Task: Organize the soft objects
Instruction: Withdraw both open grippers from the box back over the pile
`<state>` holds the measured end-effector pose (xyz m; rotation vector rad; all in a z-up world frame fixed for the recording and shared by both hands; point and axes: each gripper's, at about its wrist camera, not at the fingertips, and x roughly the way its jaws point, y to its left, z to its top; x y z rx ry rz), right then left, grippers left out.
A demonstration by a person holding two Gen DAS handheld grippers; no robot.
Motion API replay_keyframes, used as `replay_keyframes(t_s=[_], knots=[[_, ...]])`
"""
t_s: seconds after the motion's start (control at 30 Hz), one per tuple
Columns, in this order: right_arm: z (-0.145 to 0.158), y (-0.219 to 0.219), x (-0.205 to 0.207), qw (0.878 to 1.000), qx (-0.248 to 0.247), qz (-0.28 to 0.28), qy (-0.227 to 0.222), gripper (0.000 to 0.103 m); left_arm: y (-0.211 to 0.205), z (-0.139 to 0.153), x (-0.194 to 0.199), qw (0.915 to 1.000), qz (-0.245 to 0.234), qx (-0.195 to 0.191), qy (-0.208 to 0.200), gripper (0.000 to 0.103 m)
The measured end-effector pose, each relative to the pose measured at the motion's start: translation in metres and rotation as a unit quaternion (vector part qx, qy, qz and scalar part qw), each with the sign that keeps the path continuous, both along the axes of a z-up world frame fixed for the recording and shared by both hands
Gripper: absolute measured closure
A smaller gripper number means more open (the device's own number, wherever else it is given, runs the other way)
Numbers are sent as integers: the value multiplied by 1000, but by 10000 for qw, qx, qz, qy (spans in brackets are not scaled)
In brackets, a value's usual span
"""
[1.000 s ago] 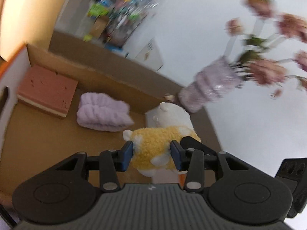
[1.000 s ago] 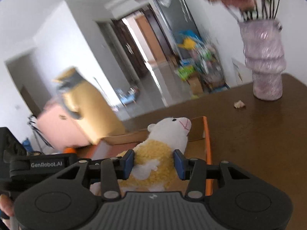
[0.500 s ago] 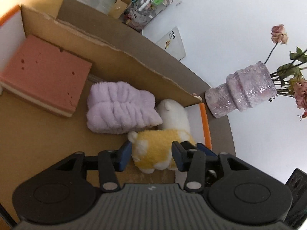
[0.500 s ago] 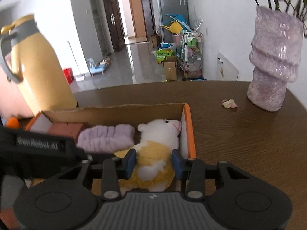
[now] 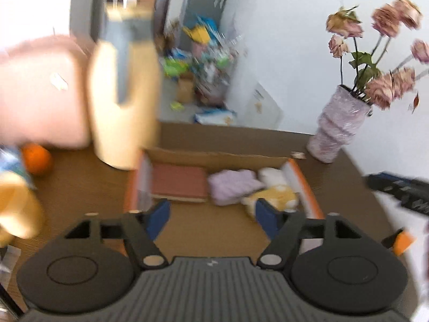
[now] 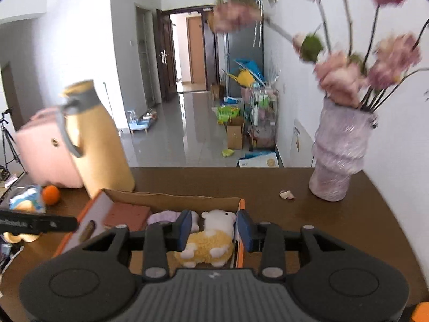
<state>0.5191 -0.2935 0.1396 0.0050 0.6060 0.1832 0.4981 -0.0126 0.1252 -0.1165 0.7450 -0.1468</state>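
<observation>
In the open brown cardboard box with orange-edged flaps (image 6: 171, 198), at its right end, lies the yellow-and-white plush sheep (image 6: 209, 238), on its side with the white head toward the far wall. Beside it, touching, sits the folded lilac fleece cloth (image 5: 233, 185), and at the left end the flat pink sponge block (image 5: 178, 183). The left gripper (image 5: 211, 214) hangs above the near edge of the box with its blue pads spread wide and nothing between them. The right gripper (image 6: 214, 228) frames the sheep with its pads parted to either side; they appear clear of the plush, though contact at the pad faces cannot be ruled out from this view.

Hazards, as judged from this arrangement:
- The right pad stands just beside the orange right flap; a sideways drift could catch the flap and drag or tip the light box.
- If the plush pile clings to a pad, a lift of the right gripper may pull the sheep back out.
- The ribbed lilac vase of dried pink flowers (image 6: 339, 158) stands on the dark wooden table (image 6: 335, 228) to the right of the box; a wide swing of that arm could topple it.
- The tall yellow jug with grey handle (image 6: 96, 139) stands close behind the box's left corner and is similarly exposed to the left arm.
</observation>
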Motion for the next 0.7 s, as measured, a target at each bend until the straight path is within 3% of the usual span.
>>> replay_keyframes(t_s=[0.07, 0.2, 0.5, 0.7], knots=[[13, -4, -22, 10000, 13, 72, -7, 46, 2, 12, -24, 9990, 31, 417, -183, 23], [28, -8, -62, 9999, -28, 93, -108, 30, 6, 26, -62, 9968, 143, 554, -562, 10], [49, 6, -130, 9986, 69, 156, -510, 24, 8, 44, -124, 9921, 195, 541, -1115, 6], [31, 9, -171, 9966, 295, 136, -761, 24, 18, 6, -182, 9879, 425, 350, -1447, 4]])
